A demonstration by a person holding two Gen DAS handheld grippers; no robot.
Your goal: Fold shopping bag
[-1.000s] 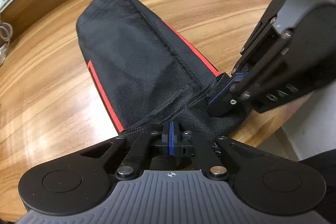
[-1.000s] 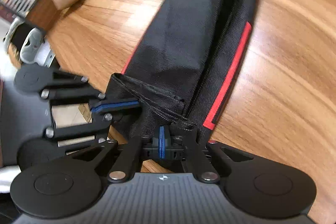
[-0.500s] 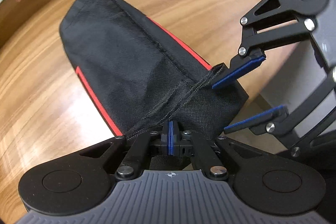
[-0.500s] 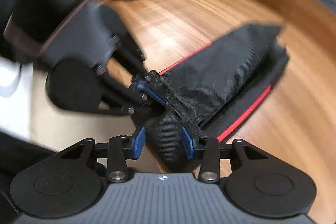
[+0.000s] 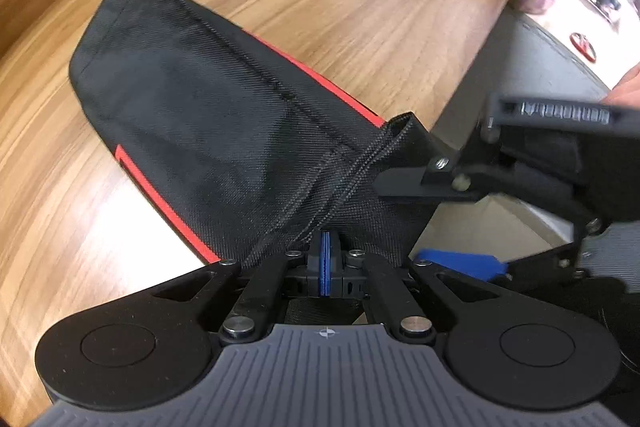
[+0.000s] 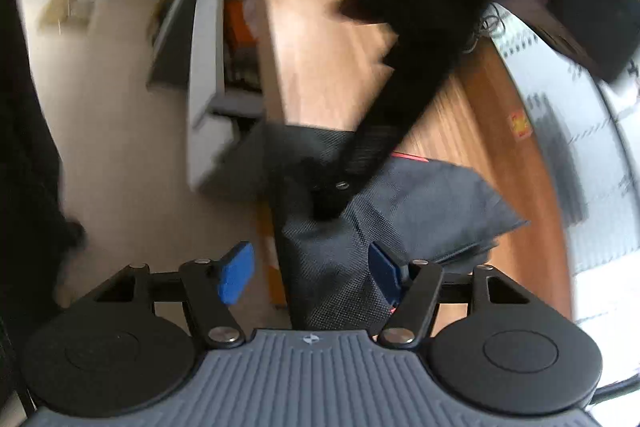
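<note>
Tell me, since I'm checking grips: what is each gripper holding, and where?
Left gripper is shut on the bag at its near stitched edge. Right gripper holds nothing; its jaws have just been opening, bag between them.

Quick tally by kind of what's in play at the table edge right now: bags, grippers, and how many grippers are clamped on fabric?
Shopping bag, black with red trim: 1
Grippers: 2, the left gripper and the right gripper
Grippers clamped on the bag: 1, the left; the right's jaws have just been opening, fabric lying loose between them
Total things: 3
</note>
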